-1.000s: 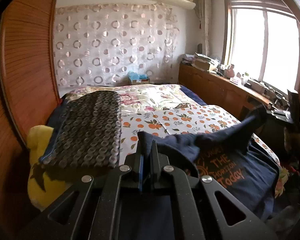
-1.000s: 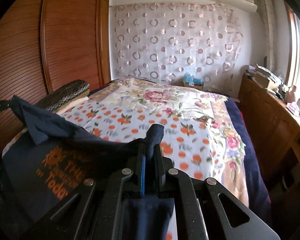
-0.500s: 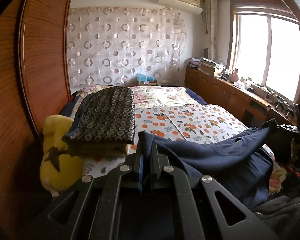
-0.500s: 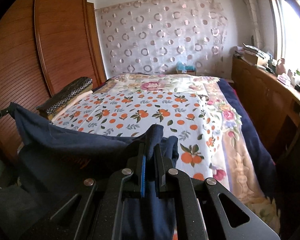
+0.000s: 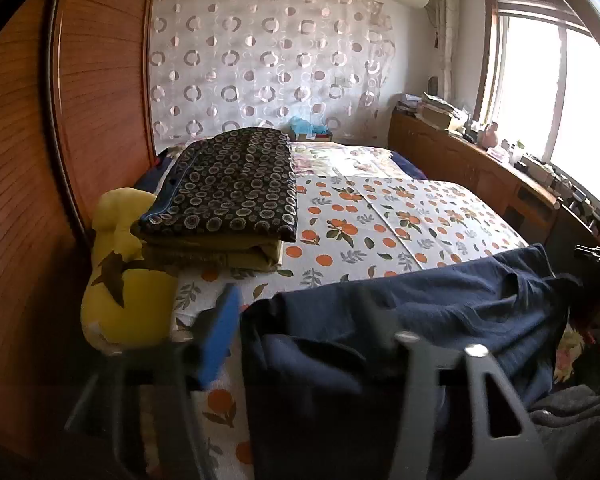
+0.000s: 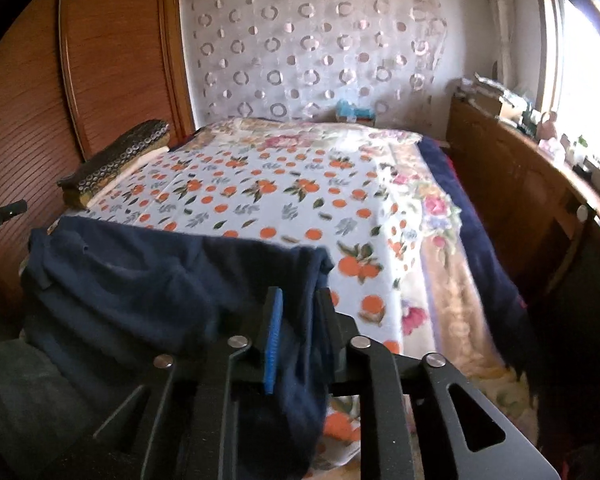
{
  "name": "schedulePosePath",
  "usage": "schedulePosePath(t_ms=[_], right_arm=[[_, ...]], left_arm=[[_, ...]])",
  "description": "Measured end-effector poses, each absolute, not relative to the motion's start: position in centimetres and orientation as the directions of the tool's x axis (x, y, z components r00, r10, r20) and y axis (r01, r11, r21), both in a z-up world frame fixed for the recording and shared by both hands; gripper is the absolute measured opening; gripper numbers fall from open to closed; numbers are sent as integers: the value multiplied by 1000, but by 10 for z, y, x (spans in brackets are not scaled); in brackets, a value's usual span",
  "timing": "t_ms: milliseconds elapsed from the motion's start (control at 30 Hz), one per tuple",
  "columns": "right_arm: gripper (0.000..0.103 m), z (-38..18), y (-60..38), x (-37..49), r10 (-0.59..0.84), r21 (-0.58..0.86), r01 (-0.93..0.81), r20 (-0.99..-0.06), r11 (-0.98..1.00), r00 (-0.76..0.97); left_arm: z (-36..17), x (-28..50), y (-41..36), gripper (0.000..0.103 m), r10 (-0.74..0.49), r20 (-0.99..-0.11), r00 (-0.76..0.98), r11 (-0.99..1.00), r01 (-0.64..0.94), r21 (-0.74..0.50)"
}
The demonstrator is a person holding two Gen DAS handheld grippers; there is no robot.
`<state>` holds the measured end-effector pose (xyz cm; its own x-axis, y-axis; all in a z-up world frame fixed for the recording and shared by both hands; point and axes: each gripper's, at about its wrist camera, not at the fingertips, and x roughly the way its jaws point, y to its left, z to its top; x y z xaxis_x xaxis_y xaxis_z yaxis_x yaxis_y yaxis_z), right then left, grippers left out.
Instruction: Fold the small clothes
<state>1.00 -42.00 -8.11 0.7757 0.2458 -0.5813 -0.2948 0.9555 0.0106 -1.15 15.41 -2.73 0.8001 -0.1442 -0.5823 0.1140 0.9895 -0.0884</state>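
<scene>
The navy T-shirt (image 5: pixel 420 320) lies across the near edge of the orange-print bedsheet (image 5: pixel 380 216), its long axis running side to side, roughly from nine to three o'clock in either wrist view, so each gripper sits at one end of the same folded band of cloth. In the left wrist view the shirt spreads from about six o'clock out toward three o'clock, with the left gripper (image 5: pixel 296 332) at its near left end; in the right wrist view the navy T-shirt (image 6: pixel 160 280) runs from six o'clock away toward nine o'clock, with the right gripper (image 6: pixel 298 312) at its near right end. Neither hand is clearly the nearer: both are right at the cloth. The left gripper's jaws are opening and stand wide, the blue pad well clear to the left while the fabric lies between the fingers, apparently let go. The right gripper's jaws are also opening, only a little apart so far; navy cloth hangs down through the gap, and its pads look to be just coming off it. A folded dark ring-patterned blanket (image 5: pixel 228 184) rests at about eleven o'clock, well apart.
</scene>
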Motion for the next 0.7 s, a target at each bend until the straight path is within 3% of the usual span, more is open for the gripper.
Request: schedulePosePath(t_ms=[100,133,433,700], right_arm=[[49,-77,-417,19,238,-14,-298,-565,955,790],[51,-77,-416,26,239,-13,-298,-563,955,791],[51,-112,-398,85,252,-6,-329,-631,944,734],[51,-121,-394,111,234,4,-318,-685,948,690]], left_arm=[[-29,-2,154,72,-127,-585,801,992,105,-72],[-31,4,154,72,-116,-594,796,993,98,-62],[-62,54,161,72,-96,-673,733,993,115,-16],[-93,73,166,72,-123,-767,630,990,137,-46]])
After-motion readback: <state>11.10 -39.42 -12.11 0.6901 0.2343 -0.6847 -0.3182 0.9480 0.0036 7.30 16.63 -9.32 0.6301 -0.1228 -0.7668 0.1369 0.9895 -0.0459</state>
